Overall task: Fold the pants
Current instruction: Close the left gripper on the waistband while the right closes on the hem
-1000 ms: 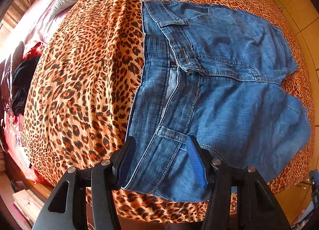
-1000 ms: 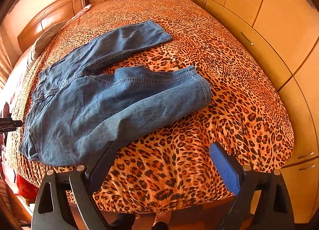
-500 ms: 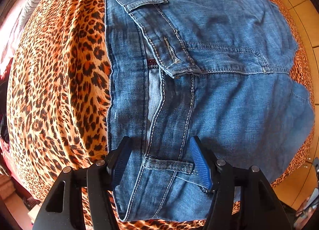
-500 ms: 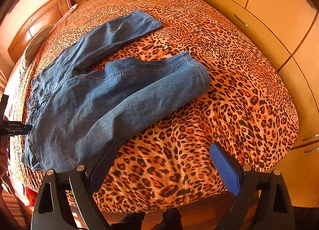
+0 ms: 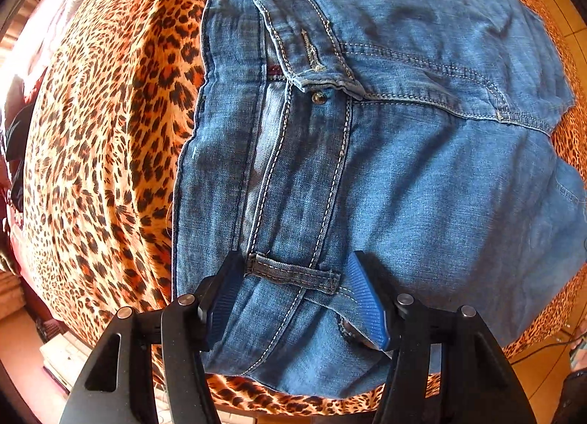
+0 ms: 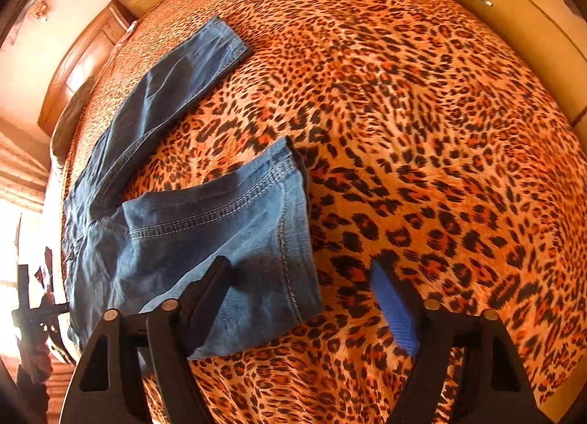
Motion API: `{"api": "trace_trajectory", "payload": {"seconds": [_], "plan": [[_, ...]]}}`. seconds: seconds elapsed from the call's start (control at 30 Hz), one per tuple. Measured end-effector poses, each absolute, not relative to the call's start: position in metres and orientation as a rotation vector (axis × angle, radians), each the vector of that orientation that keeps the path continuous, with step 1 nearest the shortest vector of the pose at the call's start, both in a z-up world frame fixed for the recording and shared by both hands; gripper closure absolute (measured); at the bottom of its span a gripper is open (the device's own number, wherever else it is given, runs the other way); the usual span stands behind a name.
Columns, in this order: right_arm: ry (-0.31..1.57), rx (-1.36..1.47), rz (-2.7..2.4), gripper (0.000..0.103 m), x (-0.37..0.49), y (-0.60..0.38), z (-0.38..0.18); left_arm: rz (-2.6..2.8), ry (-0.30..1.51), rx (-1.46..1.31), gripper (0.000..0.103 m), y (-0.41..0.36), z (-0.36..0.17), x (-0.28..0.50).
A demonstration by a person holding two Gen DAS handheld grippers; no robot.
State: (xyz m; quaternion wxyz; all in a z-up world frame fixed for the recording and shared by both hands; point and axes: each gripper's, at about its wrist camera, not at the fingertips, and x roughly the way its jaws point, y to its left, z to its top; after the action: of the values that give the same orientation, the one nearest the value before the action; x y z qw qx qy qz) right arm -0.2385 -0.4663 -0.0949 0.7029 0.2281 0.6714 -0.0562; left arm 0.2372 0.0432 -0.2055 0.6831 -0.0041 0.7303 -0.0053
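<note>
The left gripper (image 5: 295,299) is held open astride the jeans (image 5: 385,152) waistband, at 6 o'clock. The right gripper (image 6: 304,299), just closing, is seen still open over the hem (image 6: 290,240) at 6 o'clock.

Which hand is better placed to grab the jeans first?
Probably left: the left tongs straddle the jeans waistband belt loop. The right tongs only reach over the leg hem.

Blue denim pants (image 5: 385,152), unbuttoned, legs splayed, on bed
</note>
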Motion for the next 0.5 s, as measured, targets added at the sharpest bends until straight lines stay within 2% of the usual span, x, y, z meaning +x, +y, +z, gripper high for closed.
{"api": "trace_trajectory", "payload": {"seconds": [0.07,0.13,0.17,0.23,0.3,0.33,0.4,0.47,0.5], "plan": [[1.512,0.488,-0.023,0.085,-0.237,-0.46,-0.094,0.045,1.635,0.004,0.056,0.037,-0.209,0.232],[1.531,0.453,0.052,0.089,-0.235,-0.458,-0.084,0.072,1.635,-0.005,0.067,0.028,-0.207,0.224],[1.532,0.45,0.085,0.089,-0.233,-0.461,-0.073,0.085,1.633,0.0,0.08,0.02,-0.204,0.22],[1.501,0.447,0.127,0.09,-0.227,-0.468,-0.042,0.1,1.622,0.039,0.081,0.001,-0.195,0.212],[1.508,0.407,0.101,0.089,-0.221,-0.48,-0.022,0.128,1.644,0.078,0.092,-0.013,-0.204,0.205],[1.531,0.4,0.066,0.088,-0.22,-0.487,-0.022,0.149,1.671,0.083,0.092,-0.019,-0.214,0.203],[1.578,0.302,-0.108,0.078,-0.219,-0.505,-0.032,0.199,1.702,0.064,0.092,-0.026,-0.235,0.202],[1.593,0.246,-0.274,0.076,-0.225,-0.528,-0.044,0.222,1.701,0.033,0.095,-0.035,-0.241,0.202],[1.581,0.333,-0.287,0.076,-0.233,-0.54,-0.047,0.223,1.698,0.026,0.095,-0.041,-0.241,0.201]]}}
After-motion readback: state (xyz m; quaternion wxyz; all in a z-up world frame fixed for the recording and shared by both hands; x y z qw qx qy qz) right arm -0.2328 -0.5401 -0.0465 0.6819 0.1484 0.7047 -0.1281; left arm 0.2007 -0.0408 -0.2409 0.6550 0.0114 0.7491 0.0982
